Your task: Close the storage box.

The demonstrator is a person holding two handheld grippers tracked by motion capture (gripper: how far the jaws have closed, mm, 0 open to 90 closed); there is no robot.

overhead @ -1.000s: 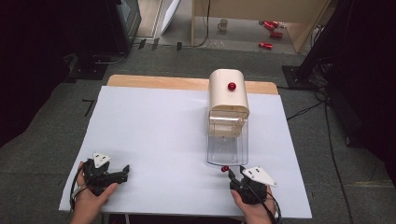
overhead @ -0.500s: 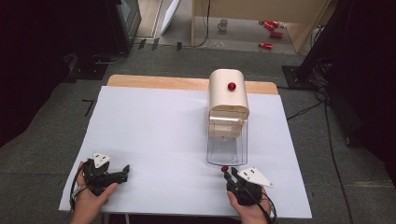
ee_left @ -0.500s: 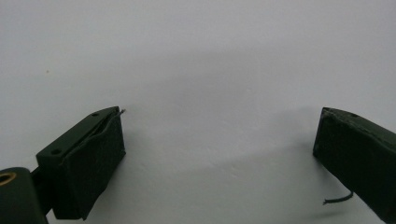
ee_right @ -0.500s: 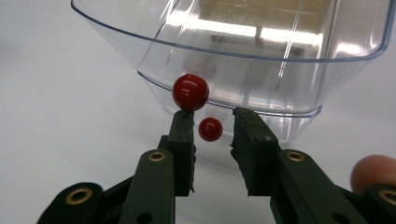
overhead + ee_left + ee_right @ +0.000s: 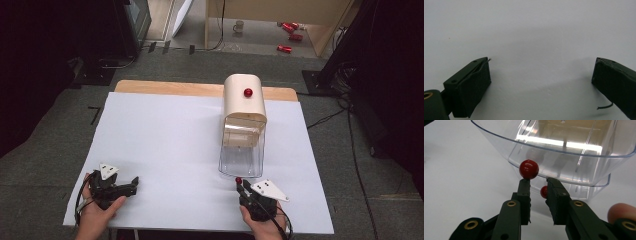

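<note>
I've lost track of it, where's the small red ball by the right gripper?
The small red ball sits at the right gripper tip, just before the clear plastic bin.

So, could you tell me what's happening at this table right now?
A person holds a gripper in each hand over a white-covered table. The right gripper sits just in front of the clear bin of a beige dispenser, its jaws nearly shut around something with a red ball on top. The left gripper rests open near the table's left front corner, holding nothing.
</note>
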